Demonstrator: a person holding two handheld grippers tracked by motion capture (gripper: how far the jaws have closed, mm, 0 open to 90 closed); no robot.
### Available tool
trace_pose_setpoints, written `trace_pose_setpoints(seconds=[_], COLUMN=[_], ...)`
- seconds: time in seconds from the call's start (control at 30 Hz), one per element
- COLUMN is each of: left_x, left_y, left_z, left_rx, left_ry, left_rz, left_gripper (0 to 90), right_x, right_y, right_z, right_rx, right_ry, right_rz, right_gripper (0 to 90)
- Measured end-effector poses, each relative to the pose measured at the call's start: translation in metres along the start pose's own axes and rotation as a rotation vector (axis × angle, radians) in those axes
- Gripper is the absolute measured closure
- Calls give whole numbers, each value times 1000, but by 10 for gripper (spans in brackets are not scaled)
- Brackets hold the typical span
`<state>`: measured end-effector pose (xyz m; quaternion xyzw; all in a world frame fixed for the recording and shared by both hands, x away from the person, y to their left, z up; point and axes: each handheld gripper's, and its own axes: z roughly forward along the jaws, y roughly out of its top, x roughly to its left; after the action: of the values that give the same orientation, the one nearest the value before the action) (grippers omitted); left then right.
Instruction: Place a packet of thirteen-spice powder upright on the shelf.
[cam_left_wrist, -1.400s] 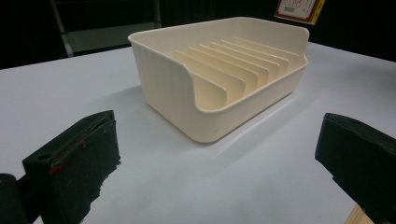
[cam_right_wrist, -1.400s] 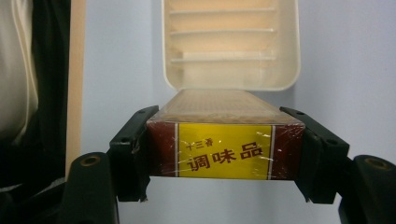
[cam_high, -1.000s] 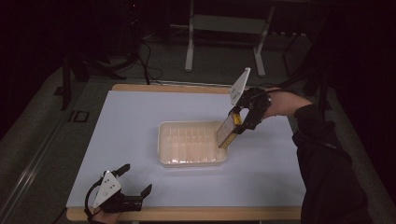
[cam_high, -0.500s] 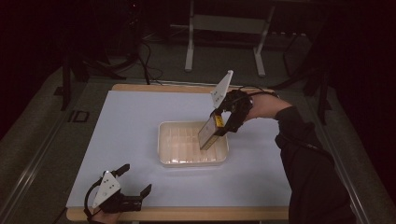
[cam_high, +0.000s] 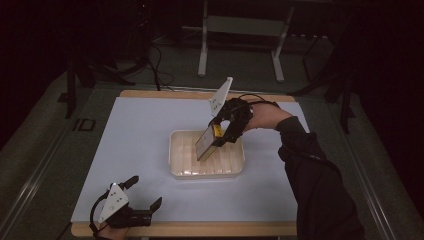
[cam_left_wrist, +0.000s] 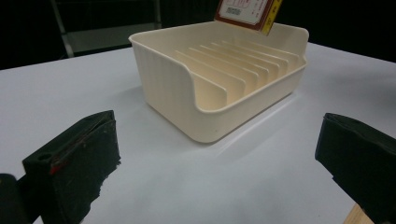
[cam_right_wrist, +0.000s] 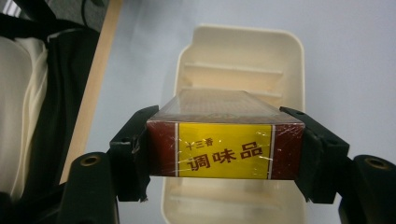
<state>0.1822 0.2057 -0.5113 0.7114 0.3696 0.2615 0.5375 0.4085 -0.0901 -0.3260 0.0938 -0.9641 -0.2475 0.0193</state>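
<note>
1. In the left gripper view the box (cam_left_wrist: 246, 12) was cut off by the top edge; only its lower corner showed above the tray (cam_left_wrist: 205, 116).
2. The small print on that corner was too fine to read.
3. In the right gripper view the box (cam_right_wrist: 224, 148) hid the middle of the tray (cam_right_wrist: 243, 51), and the tray's near end ran off the bottom edge.
4. In the high view the box (cam_high: 206, 143) covered some of the tray's (cam_high: 180, 170) dividers, and whether it touched them could not be told.
5. The left gripper (cam_high: 145, 195) sat at the bottom edge of the high view, and the hand holding it was cut off.
</note>
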Motion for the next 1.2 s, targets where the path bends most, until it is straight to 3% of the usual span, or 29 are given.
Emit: trace_pose_setpoints(seconds=[0.53, 1.2], left_x=[0, -1], left_y=[0, 0], left_z=[-1, 0], left_rx=[-1, -1], left_ry=[-5, -15], left_rz=[4, 11], left_gripper=[0, 0], right_x=[-19, -31], right_y=[10, 10], right_z=[32, 69], right_rx=[-57, 15], right_ry=[-15, 11], right_rz=[29, 73], right_gripper=[319, 319])
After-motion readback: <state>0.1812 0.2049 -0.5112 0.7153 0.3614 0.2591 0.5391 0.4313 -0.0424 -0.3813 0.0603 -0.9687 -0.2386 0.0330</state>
